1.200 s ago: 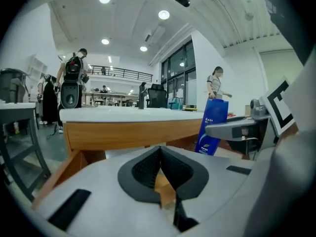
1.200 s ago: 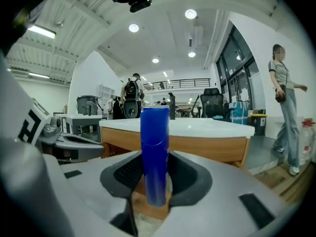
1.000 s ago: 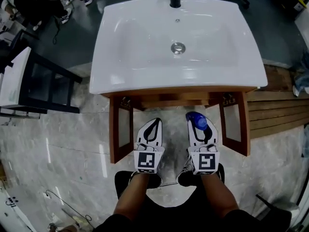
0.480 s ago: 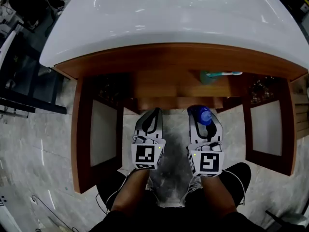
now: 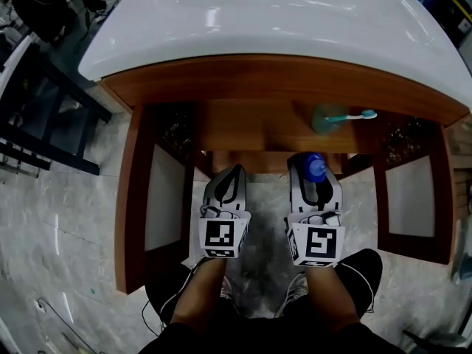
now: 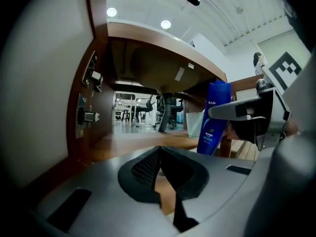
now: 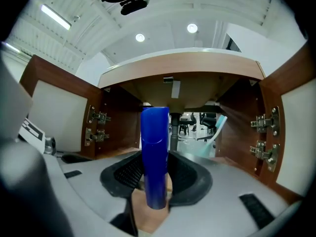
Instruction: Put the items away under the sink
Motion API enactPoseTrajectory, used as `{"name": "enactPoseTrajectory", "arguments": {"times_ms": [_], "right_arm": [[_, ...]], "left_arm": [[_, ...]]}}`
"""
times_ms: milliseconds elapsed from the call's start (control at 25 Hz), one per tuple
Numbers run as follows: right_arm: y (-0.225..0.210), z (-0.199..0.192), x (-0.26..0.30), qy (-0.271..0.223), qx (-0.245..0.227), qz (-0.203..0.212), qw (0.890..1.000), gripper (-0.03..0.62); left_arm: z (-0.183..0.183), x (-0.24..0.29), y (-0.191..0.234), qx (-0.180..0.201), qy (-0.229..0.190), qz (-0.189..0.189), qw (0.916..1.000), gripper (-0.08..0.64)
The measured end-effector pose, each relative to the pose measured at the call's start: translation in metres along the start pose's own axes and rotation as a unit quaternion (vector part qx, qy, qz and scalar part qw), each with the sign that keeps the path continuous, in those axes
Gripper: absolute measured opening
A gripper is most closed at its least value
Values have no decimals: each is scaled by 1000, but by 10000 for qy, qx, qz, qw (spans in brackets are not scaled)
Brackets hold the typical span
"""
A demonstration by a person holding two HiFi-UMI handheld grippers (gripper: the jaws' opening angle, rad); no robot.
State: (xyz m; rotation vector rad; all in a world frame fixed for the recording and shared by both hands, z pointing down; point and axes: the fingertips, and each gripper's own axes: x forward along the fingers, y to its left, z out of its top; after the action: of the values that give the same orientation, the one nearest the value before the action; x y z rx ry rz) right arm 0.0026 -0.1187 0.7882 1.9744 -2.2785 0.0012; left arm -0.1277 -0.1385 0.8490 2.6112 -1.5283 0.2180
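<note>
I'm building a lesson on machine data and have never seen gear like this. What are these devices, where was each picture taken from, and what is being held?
No robot: a person holds a two-jaw gripper in each hand. The head view looks down from a camera on the person's head; each gripper view looks along that gripper's own jaws. The left gripper is shut and empty. The right gripper is clamped on a blue bottle, before the open wooden cabinet under the white sink. On its shelf stands a cup with a toothbrush.
</note>
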Motion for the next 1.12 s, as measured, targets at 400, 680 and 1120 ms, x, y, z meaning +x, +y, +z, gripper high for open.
{"name": "enactPoseTrajectory", "arguments": {"times_ms": [400,680,1120], "right_arm": [[9,39,75,64,-41,71,9999,158],[6,36,129,383,37,64,9992,158],[5,35,148,304,-95,35,9995,172]], "left_arm": [[4,-5,14,48,-27,-45,10000,18],[-13,1,9,-1,395,-113,9992,20],[-15,2,-5,-94,329,-337,9988,18]]}}
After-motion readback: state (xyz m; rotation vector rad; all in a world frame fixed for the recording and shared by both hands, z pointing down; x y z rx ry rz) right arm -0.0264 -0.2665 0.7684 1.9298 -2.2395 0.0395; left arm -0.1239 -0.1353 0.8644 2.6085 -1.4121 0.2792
